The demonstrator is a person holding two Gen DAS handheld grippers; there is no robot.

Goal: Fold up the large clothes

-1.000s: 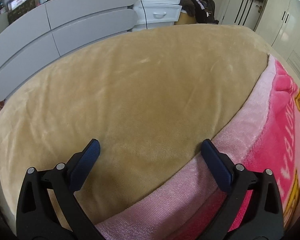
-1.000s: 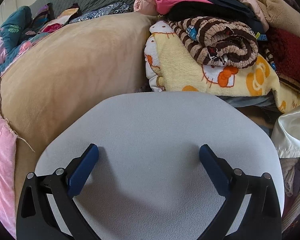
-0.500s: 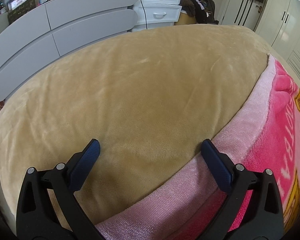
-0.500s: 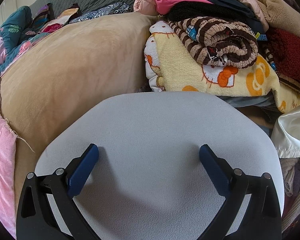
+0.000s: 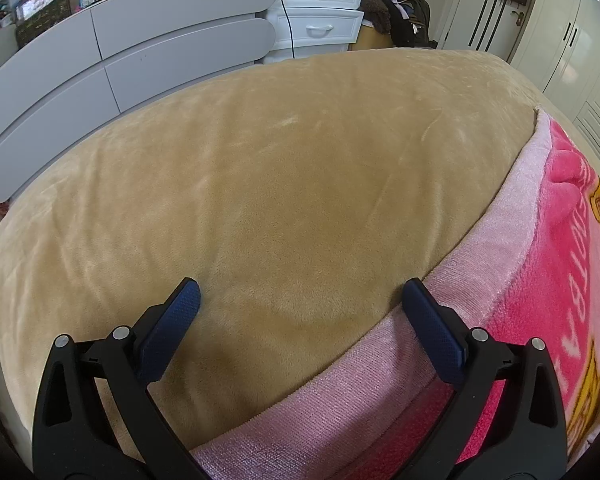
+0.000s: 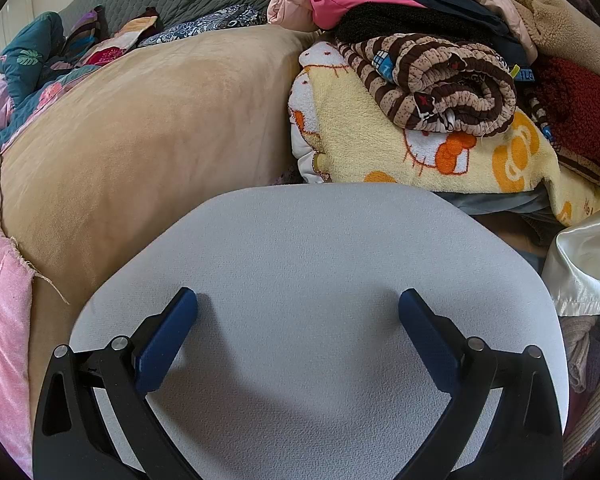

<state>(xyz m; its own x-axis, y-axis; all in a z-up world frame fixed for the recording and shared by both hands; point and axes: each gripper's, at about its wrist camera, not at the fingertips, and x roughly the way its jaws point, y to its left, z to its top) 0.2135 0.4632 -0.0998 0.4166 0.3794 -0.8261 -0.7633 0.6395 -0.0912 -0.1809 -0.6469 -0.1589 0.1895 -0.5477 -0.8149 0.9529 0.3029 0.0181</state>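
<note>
Tan blanket (image 5: 284,200) fills left view; right shows grey board (image 6: 320,300); both tongs wide.

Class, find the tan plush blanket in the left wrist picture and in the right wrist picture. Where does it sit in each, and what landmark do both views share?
Left wrist view: the tan plush blanket fills the centre, running under the open left gripper.
Right wrist view: it lies at centre-left, left of the grey panel beneath the open right gripper.
Shared landmark: the pink blanket's pale edge bordering it, at right and at left.
</note>
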